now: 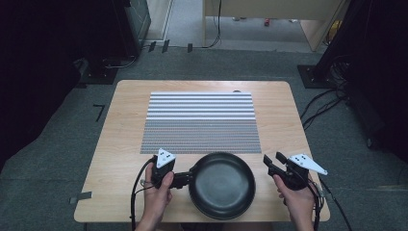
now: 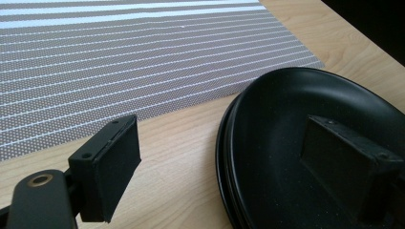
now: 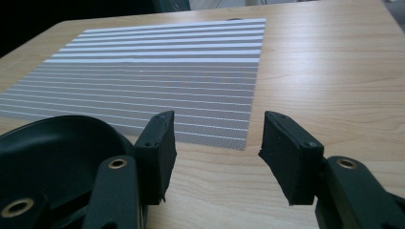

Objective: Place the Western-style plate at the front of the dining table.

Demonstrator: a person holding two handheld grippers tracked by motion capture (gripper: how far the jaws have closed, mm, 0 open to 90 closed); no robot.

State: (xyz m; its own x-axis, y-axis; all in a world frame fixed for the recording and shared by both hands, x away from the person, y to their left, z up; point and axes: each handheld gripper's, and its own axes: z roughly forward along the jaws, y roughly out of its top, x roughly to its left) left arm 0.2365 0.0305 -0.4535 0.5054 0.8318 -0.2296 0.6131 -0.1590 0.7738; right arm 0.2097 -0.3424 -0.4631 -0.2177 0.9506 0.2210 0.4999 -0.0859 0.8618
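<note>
Here, left gripper [image 1: 185, 179] jaws clamp pan [image 1: 222, 185] handle, right gripper [image 1: 272, 160] jaws empty — parted beside rim.

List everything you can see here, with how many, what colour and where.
frying pan: one, black, near edge of the table, just off the mat
place mat: one, grey with white stripes, middle of the table
table: one, light wood, on grey carpet
left gripper: one, black, at the pan's left side by its handle; whether it grips, I can't tell
right gripper: one, black, right of the pan, jaws apart, nothing between them
</note>
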